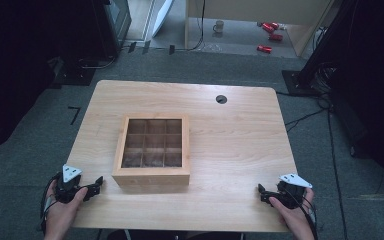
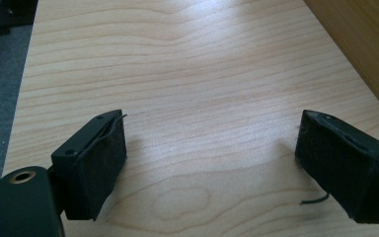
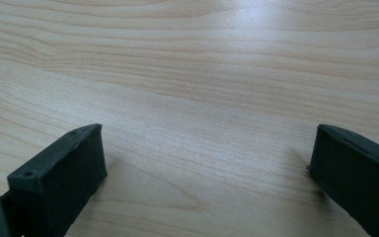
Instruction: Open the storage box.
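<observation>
On the pale, straight-grained wooden table [image 1: 230,135] sits a square wooden box [image 1: 152,150], near the middle and a little left, its top a lattice of nine small compartments under what looks like clear glazing. At the near left corner a hand holds the left gripper [image 1: 96,186], just beside the box's near left corner but not touching it. Its blocky black jaws, faced with rough matte pads, stand wide apart over bare wood. At the near right edge, well apart from the box, the right gripper [image 1: 261,192] likewise rests with its jaws spread, nothing between them.
</observation>
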Motion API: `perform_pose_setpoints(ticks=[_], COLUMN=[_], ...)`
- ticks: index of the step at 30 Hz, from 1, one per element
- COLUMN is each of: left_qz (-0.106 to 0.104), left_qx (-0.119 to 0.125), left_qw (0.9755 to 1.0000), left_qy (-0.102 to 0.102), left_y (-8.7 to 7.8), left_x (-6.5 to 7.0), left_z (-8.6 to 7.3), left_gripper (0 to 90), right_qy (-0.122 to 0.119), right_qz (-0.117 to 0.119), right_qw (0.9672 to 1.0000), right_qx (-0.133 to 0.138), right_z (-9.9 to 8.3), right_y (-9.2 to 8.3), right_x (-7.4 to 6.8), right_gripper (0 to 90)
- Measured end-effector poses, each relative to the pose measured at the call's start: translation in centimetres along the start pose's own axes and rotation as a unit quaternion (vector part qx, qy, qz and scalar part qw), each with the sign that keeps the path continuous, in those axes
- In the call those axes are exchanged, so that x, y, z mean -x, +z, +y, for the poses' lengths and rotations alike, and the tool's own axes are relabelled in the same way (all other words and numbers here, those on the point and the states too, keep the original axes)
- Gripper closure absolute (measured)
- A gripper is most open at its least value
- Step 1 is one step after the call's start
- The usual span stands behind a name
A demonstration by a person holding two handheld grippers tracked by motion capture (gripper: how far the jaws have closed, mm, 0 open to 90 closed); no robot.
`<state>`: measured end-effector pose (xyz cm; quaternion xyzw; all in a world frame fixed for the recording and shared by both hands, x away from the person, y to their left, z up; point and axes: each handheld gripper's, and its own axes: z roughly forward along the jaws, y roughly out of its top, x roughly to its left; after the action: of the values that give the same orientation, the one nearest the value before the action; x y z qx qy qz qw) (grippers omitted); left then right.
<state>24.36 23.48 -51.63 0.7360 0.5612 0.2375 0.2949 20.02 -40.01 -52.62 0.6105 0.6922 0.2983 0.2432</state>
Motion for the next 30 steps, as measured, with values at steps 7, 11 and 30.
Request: perform_pose_setpoints(ticks=[7,11,30], left_qz=[-0.022,-0.048,-0.185], left_qx=[0.027,0.045,0.096], left_qw=[0.9994,0.9978,0.9774], left_qy=[-0.005,-0.010,0.036], left_y=[-0.9,-1.4,-3.0], left_x=[0.0,0.2,1.8], left_z=[0.5,0.7,0.9], left_gripper=[13.9,14.0,37.6], right_qy=[0.000,0.000,-0.006], right_qz=[0.000,0.000,-0.007], right_qw=[1.0000,1.0000,0.9999], right_qx=[0.000,0.000,-0.008], right_z=[0.0,0.0,0.3], right_y=[0.0,0.0,-0.2], right_x=[0.0,0.0,-0.5], right_gripper=[0.3,0.2,5.3])
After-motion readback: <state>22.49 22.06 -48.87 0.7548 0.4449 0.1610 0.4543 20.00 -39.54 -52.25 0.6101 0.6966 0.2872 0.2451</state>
